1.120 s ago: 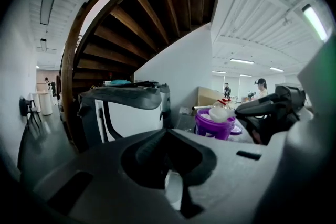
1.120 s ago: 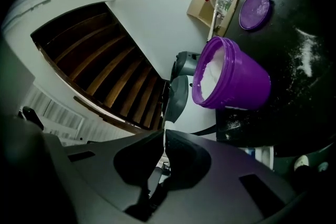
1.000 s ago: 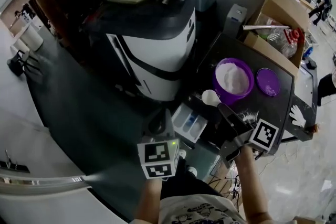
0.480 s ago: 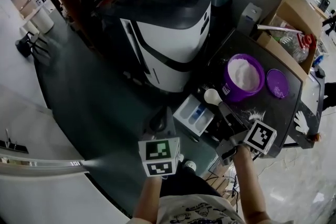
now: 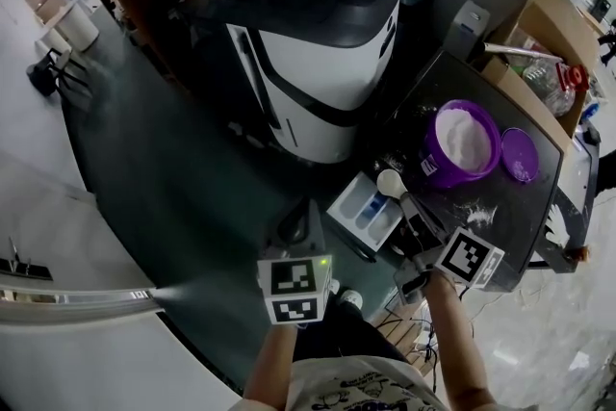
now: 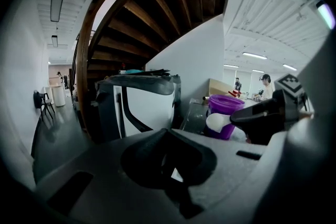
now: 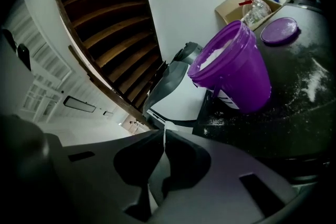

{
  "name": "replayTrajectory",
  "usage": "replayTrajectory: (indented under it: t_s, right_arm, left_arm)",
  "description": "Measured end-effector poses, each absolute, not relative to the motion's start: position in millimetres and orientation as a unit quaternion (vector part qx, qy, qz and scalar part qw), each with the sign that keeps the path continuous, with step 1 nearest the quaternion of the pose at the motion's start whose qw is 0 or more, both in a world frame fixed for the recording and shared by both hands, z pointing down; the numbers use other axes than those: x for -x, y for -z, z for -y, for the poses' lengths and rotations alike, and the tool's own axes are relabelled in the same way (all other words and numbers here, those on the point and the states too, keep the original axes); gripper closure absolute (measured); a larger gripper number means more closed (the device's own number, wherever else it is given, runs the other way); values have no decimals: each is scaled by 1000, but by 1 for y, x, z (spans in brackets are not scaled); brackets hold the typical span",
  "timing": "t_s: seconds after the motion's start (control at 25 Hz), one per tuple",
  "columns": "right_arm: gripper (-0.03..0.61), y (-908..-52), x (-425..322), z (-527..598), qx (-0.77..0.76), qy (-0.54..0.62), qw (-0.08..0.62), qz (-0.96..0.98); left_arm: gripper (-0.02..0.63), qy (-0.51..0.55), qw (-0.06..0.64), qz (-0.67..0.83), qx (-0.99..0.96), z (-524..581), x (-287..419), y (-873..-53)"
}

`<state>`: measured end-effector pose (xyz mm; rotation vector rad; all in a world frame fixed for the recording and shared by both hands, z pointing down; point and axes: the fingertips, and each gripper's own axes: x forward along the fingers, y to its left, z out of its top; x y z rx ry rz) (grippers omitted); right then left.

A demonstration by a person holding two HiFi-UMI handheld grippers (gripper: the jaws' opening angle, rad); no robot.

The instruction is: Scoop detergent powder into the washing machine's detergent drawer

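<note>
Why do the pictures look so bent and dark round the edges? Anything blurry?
Head view: dim, wide-angle, straight edges bowed; the white scoop is the brightest spot. Left gripper view: fisheye circle, black corners, the left claw soft and shadowed. Right gripper view: same black rim, tilted; the purple tub is sharp.

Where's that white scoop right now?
Head view, right of centre: the scoop, held in the right gripper, hangs over the open drawer, just left of the purple tub.

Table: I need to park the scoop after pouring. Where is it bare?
Bare: the table corner behind the tub, toward the box, and the strip in front of the lid. Crowded: between tub and drawer, where the right gripper holds the scoop; spilled powder lies beside it.
</note>
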<state>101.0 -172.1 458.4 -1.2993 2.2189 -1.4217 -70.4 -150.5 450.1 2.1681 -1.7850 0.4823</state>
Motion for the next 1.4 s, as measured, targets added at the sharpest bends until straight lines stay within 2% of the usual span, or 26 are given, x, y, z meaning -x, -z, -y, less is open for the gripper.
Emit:
replayTrajectory:
  t_s: [0.48, 1.4]
  right_arm:
    - [558, -494, -86, 179, 468, 408, 9, -784]
    - [558, -538, -48, 188, 487, 95, -312, -810]
  left_arm:
    - [612, -176, 165, 599, -763, 157, 77, -474]
    - [612, -179, 184, 589, -766, 156, 90, -494]
